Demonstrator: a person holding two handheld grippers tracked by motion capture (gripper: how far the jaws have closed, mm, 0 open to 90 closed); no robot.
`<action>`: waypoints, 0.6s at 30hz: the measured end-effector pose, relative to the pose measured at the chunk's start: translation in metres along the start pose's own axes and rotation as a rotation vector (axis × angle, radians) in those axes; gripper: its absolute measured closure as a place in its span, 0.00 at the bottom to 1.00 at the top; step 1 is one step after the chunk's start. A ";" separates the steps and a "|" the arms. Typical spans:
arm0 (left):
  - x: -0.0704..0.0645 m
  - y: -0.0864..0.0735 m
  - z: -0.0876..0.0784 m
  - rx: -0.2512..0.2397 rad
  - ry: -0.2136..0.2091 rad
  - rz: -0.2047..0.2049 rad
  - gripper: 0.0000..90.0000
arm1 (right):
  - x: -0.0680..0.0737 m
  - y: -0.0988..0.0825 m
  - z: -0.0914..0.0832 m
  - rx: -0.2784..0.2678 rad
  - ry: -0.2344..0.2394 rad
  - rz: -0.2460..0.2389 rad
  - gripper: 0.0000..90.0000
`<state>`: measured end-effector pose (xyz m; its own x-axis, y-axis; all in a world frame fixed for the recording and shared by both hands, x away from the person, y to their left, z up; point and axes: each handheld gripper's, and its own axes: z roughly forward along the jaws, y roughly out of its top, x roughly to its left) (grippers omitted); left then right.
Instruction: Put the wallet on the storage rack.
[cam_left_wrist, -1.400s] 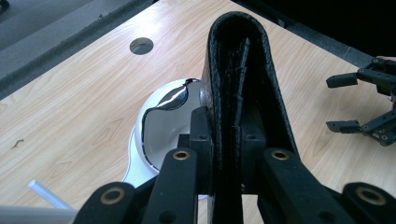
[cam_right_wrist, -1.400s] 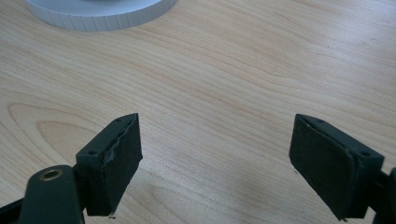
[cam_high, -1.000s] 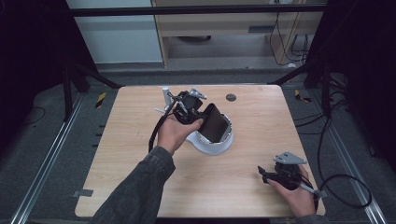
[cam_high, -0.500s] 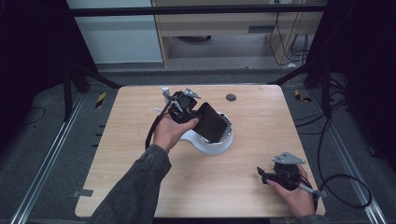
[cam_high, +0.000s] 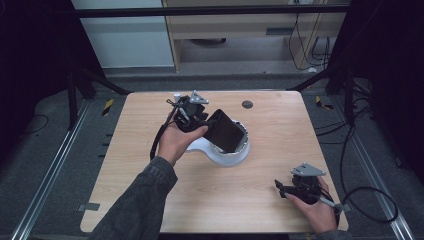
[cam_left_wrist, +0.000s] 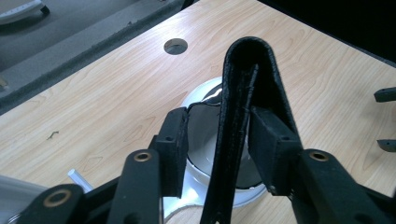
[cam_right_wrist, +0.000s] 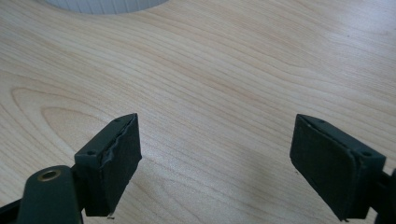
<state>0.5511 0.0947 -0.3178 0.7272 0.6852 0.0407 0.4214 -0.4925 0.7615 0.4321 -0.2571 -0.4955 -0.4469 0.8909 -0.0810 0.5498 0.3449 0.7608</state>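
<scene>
A flat black folded case (cam_high: 225, 131) stands tilted on its edge in a white round base (cam_high: 227, 156) at the table's middle. My left gripper (cam_high: 204, 121) reaches it from the left. Its jaws have just been opening, with the case (cam_left_wrist: 243, 93) still between them. In the left gripper view the left pad (cam_left_wrist: 175, 140) stands clear of the case and the right pad (cam_left_wrist: 271, 144) lies against it, over the base (cam_left_wrist: 201, 100). My right gripper (cam_high: 280, 190) rests near the front right corner, open (cam_right_wrist: 215, 140) over bare wood.
A round cable hole (cam_high: 247, 104) lies behind the base. A small white tube (cam_high: 176, 95) stands near the far edge, left of my left gripper. The table's front edge runs just below my right hand. A low shelf stands on the floor beyond the table.
My left hand and gripper have drifted slightly to the left, and the case has stayed leaning in the white base. The right hand has not moved.
</scene>
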 end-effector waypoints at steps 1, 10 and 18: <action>0.000 0.001 -0.003 -0.010 0.001 -0.002 0.65 | 0.000 0.000 0.000 -0.001 0.002 -0.004 0.18; 0.000 0.003 -0.011 -0.037 -0.001 0.015 0.68 | 0.001 0.000 0.001 0.002 0.004 0.000 0.18; 0.000 0.006 -0.017 -0.062 0.012 0.022 0.71 | 0.001 -0.001 0.001 0.009 0.007 -0.004 0.18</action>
<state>0.5442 0.1012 -0.3021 0.7295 0.6808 0.0656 0.3705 -0.4740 0.7988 0.4321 -0.2558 -0.4968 -0.4536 0.8877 -0.0794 0.5546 0.3509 0.7545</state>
